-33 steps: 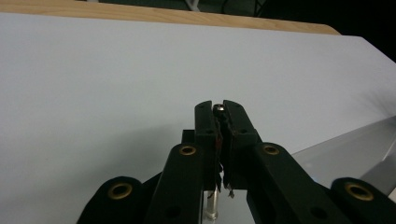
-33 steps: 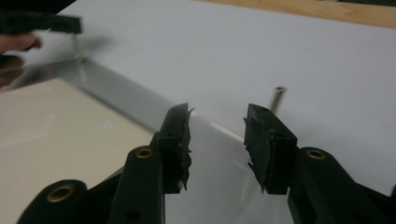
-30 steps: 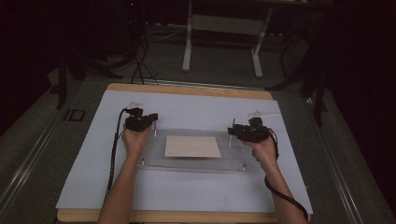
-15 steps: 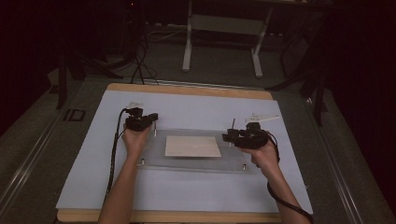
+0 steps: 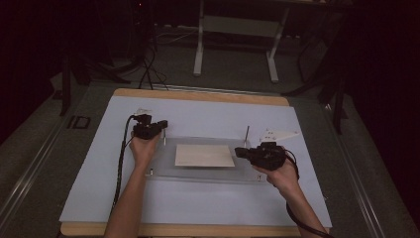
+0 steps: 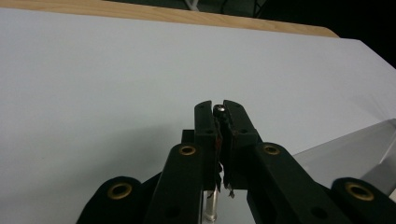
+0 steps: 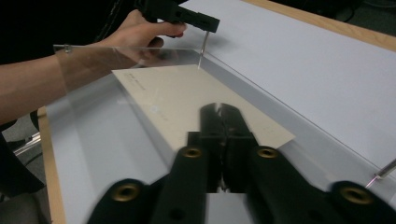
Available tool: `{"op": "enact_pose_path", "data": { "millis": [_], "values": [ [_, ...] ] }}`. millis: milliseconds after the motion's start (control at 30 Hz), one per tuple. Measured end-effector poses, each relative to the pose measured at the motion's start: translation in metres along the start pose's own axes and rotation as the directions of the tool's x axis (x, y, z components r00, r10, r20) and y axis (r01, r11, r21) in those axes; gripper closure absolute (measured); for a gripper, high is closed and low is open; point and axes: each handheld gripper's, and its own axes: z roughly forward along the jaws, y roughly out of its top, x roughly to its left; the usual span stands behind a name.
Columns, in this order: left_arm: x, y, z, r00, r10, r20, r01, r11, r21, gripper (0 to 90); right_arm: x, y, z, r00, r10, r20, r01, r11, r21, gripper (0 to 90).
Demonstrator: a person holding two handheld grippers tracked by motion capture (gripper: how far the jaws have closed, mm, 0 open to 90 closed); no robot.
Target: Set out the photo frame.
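A clear acrylic plate [image 5: 168,166] lies on the white mat with a beige sheet [image 5: 204,155] at its middle. My left gripper [image 5: 161,124] is at the plate's back-left corner, shut on an upright metal pin [image 6: 219,108]. The right gripper view shows that pin [image 7: 204,49] in the other hand's jaws. My right gripper [image 5: 238,151] hovers over the plate's right part. Its jaws have just closed and meet [image 7: 223,109] above the beige sheet [image 7: 187,93] with nothing between them.
A free metal pin [image 5: 247,133] stands at the plate's back-right corner. Short pins mark the front corners [image 5: 151,172] [image 5: 258,177]. The white mat [image 5: 198,208] covers a wooden tabletop [image 5: 198,95]. Table legs and cables stand on the floor beyond.
My right gripper has drawn away from the back-right pin toward the near side, over the plate, and its jaws have shut. The left gripper has stayed on its pin.
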Motion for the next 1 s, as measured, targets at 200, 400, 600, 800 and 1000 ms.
{"op": "enact_pose_path", "data": {
  "millis": [200, 400, 600, 800, 1000],
  "values": [
    [0.0, 0.0, 0.0, 1.0, -0.002, 0.0, 0.002, 1.0, 0.001, 86.0, 0.015, -0.008, -0.004, 0.9998, -0.013, -0.017, 0.013, 1.0, -0.002, 90.0],
    [0.0, 0.0, 0.0, 1.0, -0.008, -0.001, 0.008, 1.0, -0.003, 85.9, 0.026, -0.015, -0.003, 0.9987, -0.028, -0.043, 0.028, 1.0, 0.0, 90.0],
    [0.0, -0.001, 0.001, 0.9999, -0.014, 0.002, 0.014, 0.9999, -0.005, 85.8, 0.035, -0.018, 0.001, 0.9971, -0.033, -0.068, 0.034, 0.999, 0.002, 90.0],
    [0.0, -0.001, 0.001, 0.9998, -0.018, 0.004, 0.018, 0.9998, -0.006, 85.7, 0.048, -0.021, 0.009, 0.9938, -0.056, -0.096, 0.058, 0.998, 0.013, 90.0],
    [0.0, -0.001, 0.001, 0.9999, -0.016, 0.005, 0.016, 0.9998, -0.007, 85.6, 0.058, -0.024, 0.015, 0.992, -0.067, -0.107, 0.069, 0.998, 0.013, 90.0]
  ]
}}
